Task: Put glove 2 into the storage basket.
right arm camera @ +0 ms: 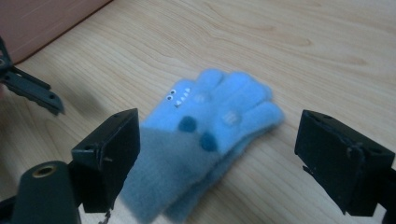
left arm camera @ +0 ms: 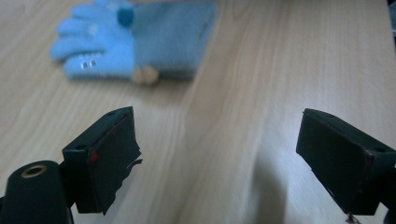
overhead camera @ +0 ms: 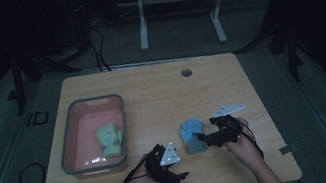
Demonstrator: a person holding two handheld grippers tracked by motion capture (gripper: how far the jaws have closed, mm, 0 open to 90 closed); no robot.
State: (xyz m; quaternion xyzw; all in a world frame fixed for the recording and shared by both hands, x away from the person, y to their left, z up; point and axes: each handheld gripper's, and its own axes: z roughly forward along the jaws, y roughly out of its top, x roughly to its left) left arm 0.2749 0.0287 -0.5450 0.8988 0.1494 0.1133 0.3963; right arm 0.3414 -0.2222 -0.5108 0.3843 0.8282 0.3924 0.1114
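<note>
Two grippers work over a wooden table point(overhead camera: 150, 88). The right gripper point(overhead camera: 205, 137) has its jaws spread wide, with nothing pressed between them; a blue glove point(right arm camera: 205, 140) lies flat on the wood below and between the jaws, its grey cuff toward the camera. In the high view that glove point(overhead camera: 192, 134) sits just beside the right gripper's tip. The left gripper point(overhead camera: 182, 175) also stands wide apart and holds nothing, bare tabletop between its jaws, the blue glove point(left arm camera: 135, 39) lying ahead of it. A yellow-green glove point(overhead camera: 110, 140) rests inside the pink bin point(overhead camera: 69, 138) at the table's left.
</note>
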